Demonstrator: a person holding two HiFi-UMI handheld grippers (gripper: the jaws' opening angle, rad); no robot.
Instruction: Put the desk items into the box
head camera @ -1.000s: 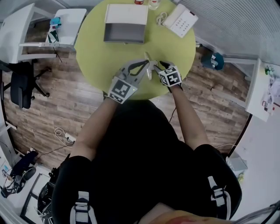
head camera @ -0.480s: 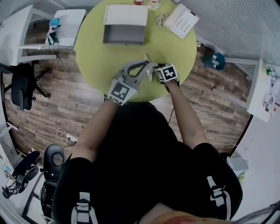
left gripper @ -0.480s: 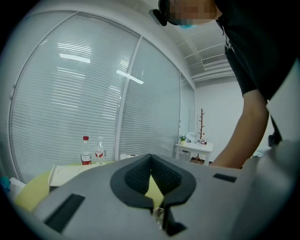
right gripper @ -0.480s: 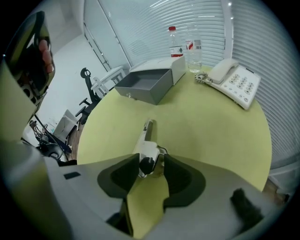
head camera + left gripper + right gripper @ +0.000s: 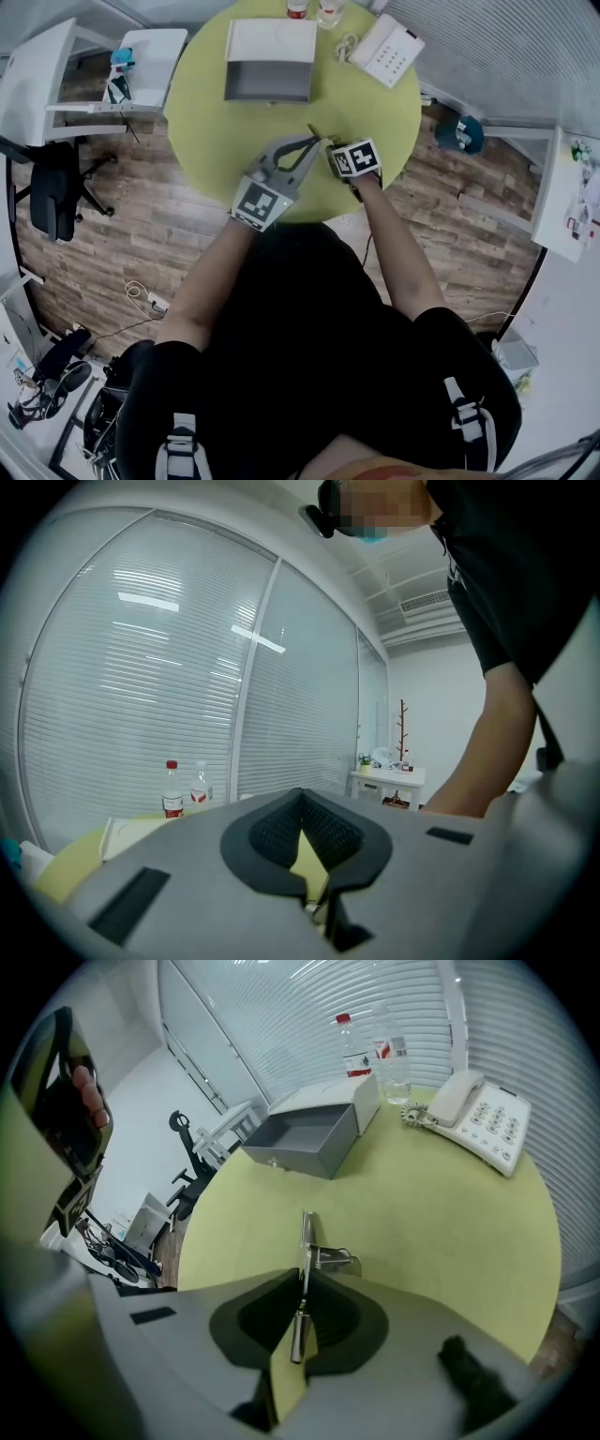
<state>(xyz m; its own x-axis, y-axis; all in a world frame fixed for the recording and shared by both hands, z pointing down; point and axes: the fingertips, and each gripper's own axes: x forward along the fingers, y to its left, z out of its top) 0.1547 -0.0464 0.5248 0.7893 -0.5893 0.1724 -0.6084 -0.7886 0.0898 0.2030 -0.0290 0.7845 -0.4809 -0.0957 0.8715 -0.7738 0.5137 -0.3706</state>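
I see a yellow-green bench (image 5: 206,103), a grey box (image 5: 269,82) with a white lid, a white phone (image 5: 387,52), a shiny silver tool (image 5: 305,1241), clear bottles (image 5: 355,1054) with red labels, and a floor (image 5: 141,225) of brown wood-grain planks.

One round yellow-green table (image 5: 441,1204) carried two clear plastic bottles (image 5: 354,1049) (image 5: 392,1054), one open grey box (image 5: 314,1133), one white desk telephone (image 5: 478,1115) and one slim silver metal tool (image 5: 306,1227).
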